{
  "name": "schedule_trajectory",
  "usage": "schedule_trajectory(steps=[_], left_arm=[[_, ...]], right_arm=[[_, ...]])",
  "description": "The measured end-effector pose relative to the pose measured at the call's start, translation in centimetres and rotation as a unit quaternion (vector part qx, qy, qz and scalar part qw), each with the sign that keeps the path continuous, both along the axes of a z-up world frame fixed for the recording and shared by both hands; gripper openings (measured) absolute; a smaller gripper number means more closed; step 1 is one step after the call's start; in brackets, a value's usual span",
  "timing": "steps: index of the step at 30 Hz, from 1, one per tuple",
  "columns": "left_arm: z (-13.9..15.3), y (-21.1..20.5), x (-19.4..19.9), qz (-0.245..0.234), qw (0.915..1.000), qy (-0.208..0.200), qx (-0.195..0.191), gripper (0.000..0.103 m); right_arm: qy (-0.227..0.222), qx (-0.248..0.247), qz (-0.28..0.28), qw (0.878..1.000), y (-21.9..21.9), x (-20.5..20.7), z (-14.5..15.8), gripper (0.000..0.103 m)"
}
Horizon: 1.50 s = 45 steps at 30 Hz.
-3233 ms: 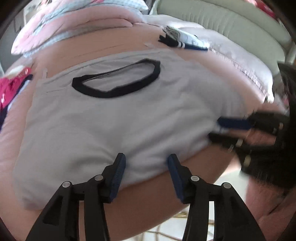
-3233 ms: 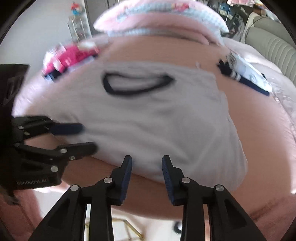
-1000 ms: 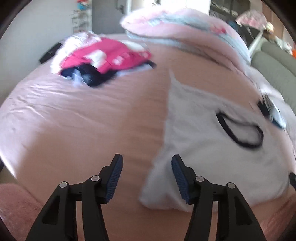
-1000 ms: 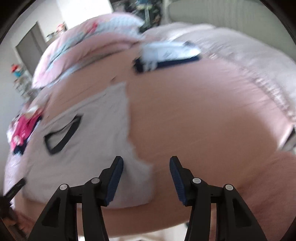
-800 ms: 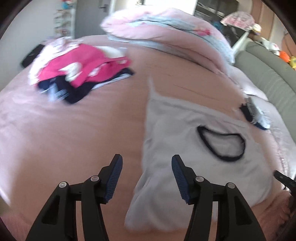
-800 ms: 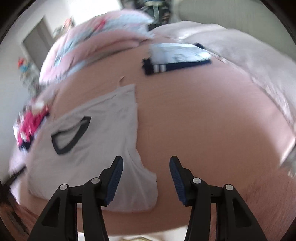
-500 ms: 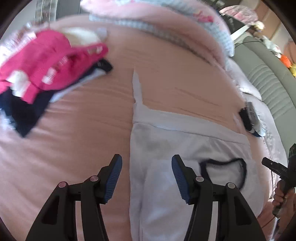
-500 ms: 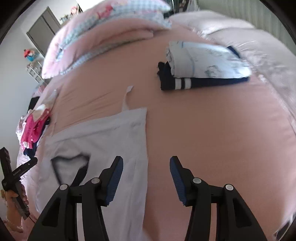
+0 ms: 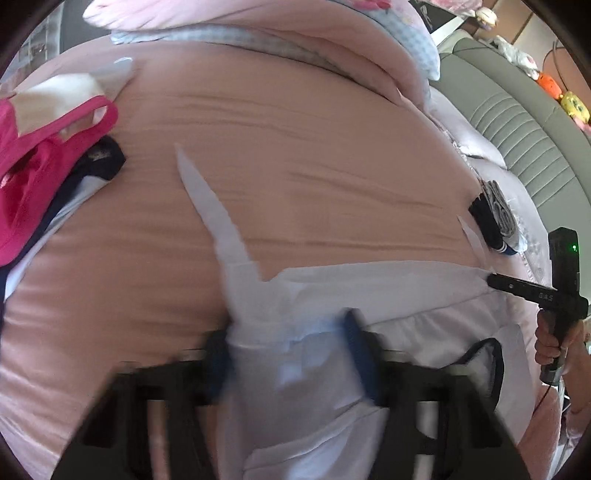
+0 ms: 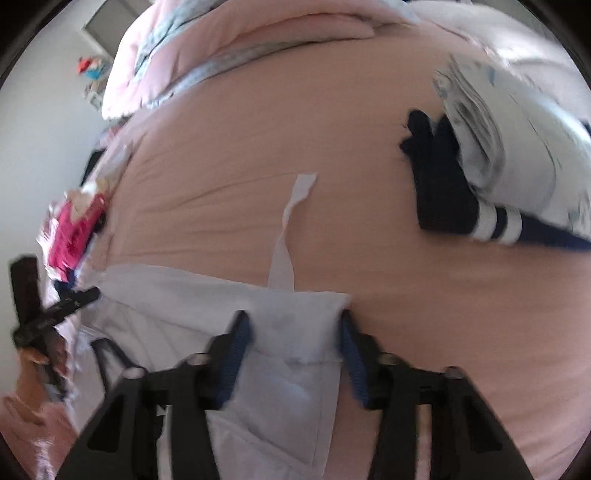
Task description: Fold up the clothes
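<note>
Your shirt — pale grey, dark neckband — lies flat on the pink bed, near edge toward you. Its lower part runs off the bottom of both views, so how far it is folded can't be told. A thin strip of the same cloth trails up from the left corner; a second strip trails from the right corner.

Your left gripper is badly smeared by motion. Its jaws are closing with the shirt's left corner bunched between the blue pads; whether they press the cloth yet is hard to read. Your right gripper is closing too, with the right corner between its fingers. The cloth fills the gap from pad to pad, yet no firm pinch shows.

In the left view the right gripper's tip sits at the shirt's far corner, hand half cut off by the rim. In the right view the left tool is only a blurred dark bar at the frame edge.

Outward: a pink-and-navy pile on the left, partly cropped. A folded stack, navy with white stripes, on the right — blurred. Rumpled bedding lies at the head. A grey headboard curves behind.
</note>
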<state>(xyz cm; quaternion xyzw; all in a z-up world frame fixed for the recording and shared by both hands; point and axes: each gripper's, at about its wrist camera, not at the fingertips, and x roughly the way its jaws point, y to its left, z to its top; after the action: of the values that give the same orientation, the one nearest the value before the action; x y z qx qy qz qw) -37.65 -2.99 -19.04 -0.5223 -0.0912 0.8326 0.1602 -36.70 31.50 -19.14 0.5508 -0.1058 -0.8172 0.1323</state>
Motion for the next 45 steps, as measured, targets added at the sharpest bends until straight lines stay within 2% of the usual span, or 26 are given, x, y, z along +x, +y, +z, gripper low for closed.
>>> schedule_trajectory(steps=[1, 2, 6, 10, 13, 17, 21, 23, 25, 28, 30, 31, 33, 35, 38, 39, 40, 42, 45], left_arm=[[0.0, 0.2, -0.2, 0.004, 1.0, -0.003, -0.002, 0.012], [0.1, 0.2, -0.4, 0.006, 1.0, -0.005, 0.001, 0.012], [1.6, 0.5, 0.3, 0.008, 0.9998, 0.015, 0.002, 0.011], [4.8, 0.1, 1.3, -0.006, 0.9983, 0.056, 0.009, 0.011], [7.5, 0.2, 4.0, -0.027, 0.9959, 0.087, -0.003, 0.01], [9.9, 0.0, 8.7, -0.05, 0.9923, 0.112, -0.014, 0.01], [9.6, -0.9, 14.2, -0.064, 0.9908, 0.116, -0.029, 0.01], [9.0, -1.3, 16.1, -0.075, 0.9908, 0.107, -0.035, 0.01], [7.6, -1.6, 18.4, -0.098, 0.9907, 0.084, -0.044, 0.011], [4.4, -0.9, 20.6, -0.135, 0.9852, 0.036, -0.099, 0.015], [3.4, -1.1, 21.1, -0.138, 0.9845, 0.007, -0.107, 0.018], [3.8, -1.6, 21.4, -0.134, 0.9857, 0.006, -0.101, 0.02], [5.4, -2.7, 21.9, -0.116, 0.9895, 0.025, -0.081, 0.027], [7.2, -4.1, 22.2, -0.089, 0.9938, 0.048, -0.047, 0.041], [9.3, -5.5, 21.9, -0.048, 0.995, 0.087, 0.012, 0.044], [9.6, -5.5, 21.6, -0.038, 0.9943, 0.096, 0.026, 0.044], [9.6, -5.1, 21.1, -0.031, 0.9942, 0.099, 0.027, 0.044], [8.4, -3.4, 19.4, -0.025, 0.9962, 0.083, 0.001, 0.044], [5.3, -0.8, 17.3, -0.025, 0.9974, 0.036, -0.057, 0.044]], right_arm=[[-0.002, -0.001, 0.001, 1.0, -0.1, -0.1, 0.0, 0.011], [-0.004, -0.009, 0.0, 1.0, -0.2, -0.2, 0.0, 0.006], [0.022, 0.001, -0.008, 1.0, -0.9, 0.4, 1.2, 0.005], [0.053, -0.025, -0.012, 0.998, -1.2, 2.3, 3.8, 0.005], [0.079, -0.033, -0.002, 0.996, -1.6, 4.3, 6.0, 0.004], [0.098, -0.041, 0.001, 0.994, -1.6, 9.2, 8.1, 0.004], [0.099, -0.042, -0.002, 0.994, -1.0, 15.0, 8.4, 0.004], [0.087, -0.042, -0.003, 0.995, -0.6, 17.8, 7.7, 0.004], [0.064, -0.04, -0.001, 0.997, -0.2, 20.0, 6.1, 0.004], [0.014, -0.031, 0.008, 0.999, -0.2, 22.2, 3.4, 0.005], [-0.006, -0.026, 0.014, 1.0, -0.5, 22.9, 2.8, 0.005], [-0.01, -0.025, 0.017, 0.999, -0.6, 23.3, 2.8, 0.005], [-0.002, -0.009, 0.013, 1.0, -0.5, 23.7, 3.8, 0.009], [0.018, 0.015, 0.001, 1.0, -0.1, 23.9, 5.5, 0.014], [0.072, 0.032, -0.036, 0.996, -0.1, 24.1, 8.3, 0.018], [0.075, 0.027, -0.034, 0.996, -0.7, 23.6, 8.4, 0.021], [0.079, 0.022, -0.033, 0.996, -1.4, 23.0, 8.4, 0.023], [0.085, 0.015, -0.027, 0.996, -2.9, 21.8, 8.4, 0.023], [0.085, 0.052, -0.002, 0.995, -6.0, 19.6, 6.2, 0.023]])
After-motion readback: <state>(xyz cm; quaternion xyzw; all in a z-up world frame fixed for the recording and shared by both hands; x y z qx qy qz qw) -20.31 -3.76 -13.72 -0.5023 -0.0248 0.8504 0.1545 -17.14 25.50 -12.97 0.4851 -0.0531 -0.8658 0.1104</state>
